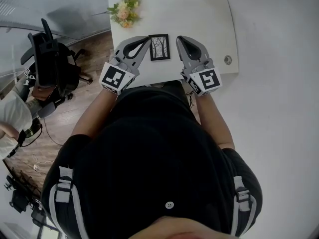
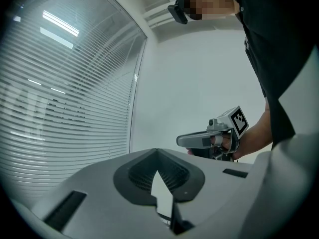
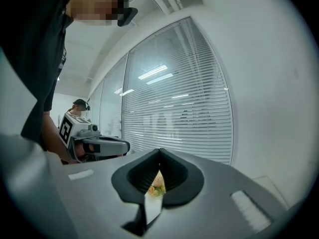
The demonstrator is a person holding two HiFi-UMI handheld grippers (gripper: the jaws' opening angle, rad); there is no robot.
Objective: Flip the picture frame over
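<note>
The picture frame (image 1: 159,47) is seen lying flat on the white table (image 1: 209,19) in the upper middle of the head view, its tree print turned up, between the left gripper (image 1: 145,40) and the right gripper (image 1: 179,39) and apart from both. It is judged to be small, stiff and light, probably glazed and so breakable, and likely to slide on the smooth top. It is best taken by one thin side edge and tipped up while the opposite edge is steadied. Both claws are pressed together with nothing pinched, as each gripper view shows. The frame is shown in the head view only and is missed by both gripper views, which are aimed level above the table. The flowers (image 1: 124,10) are glimpsed through the slot below the right claw's tips, and slatted blinds (image 3: 179,113) are shown behind.
</note>
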